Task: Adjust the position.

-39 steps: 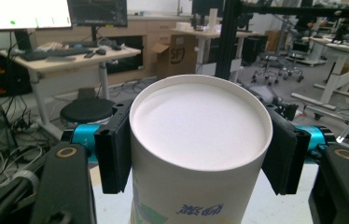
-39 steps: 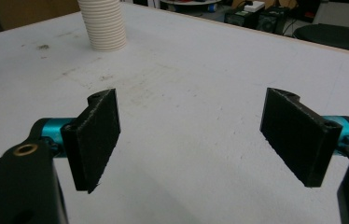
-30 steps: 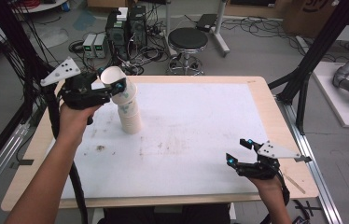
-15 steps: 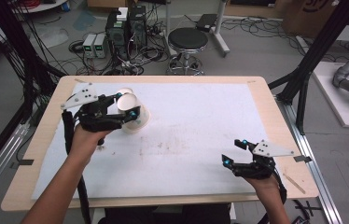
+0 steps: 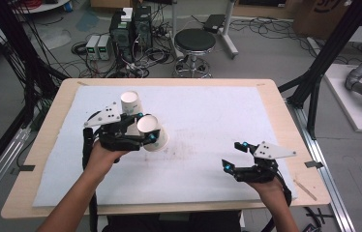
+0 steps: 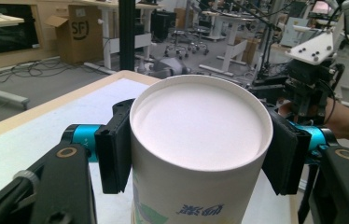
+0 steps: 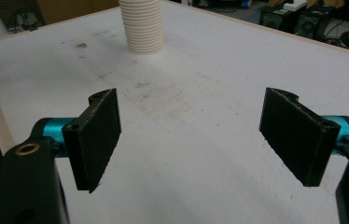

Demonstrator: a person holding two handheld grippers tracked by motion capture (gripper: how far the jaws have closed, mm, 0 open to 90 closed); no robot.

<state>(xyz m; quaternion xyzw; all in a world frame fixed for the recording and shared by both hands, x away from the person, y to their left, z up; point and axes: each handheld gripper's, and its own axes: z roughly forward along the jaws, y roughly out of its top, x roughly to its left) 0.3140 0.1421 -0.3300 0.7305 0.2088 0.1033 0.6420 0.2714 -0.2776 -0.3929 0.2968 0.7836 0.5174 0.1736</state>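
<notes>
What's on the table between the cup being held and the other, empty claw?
Nothing: between the paper cup and the right gripper lies bare, slightly smudged white mat, per the high view.

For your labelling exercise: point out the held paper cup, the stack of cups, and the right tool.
held paper cup (image 6: 200, 126), left gripper view, its white base
stack of cups (image 7: 141, 28), right gripper view, ribbed side
right tool (image 5: 237, 155), high view, between its fingertips

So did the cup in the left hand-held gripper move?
Yes. The left hand-held gripper carried the cup toward the person, off the stack of cups near the table's far edge.
</notes>
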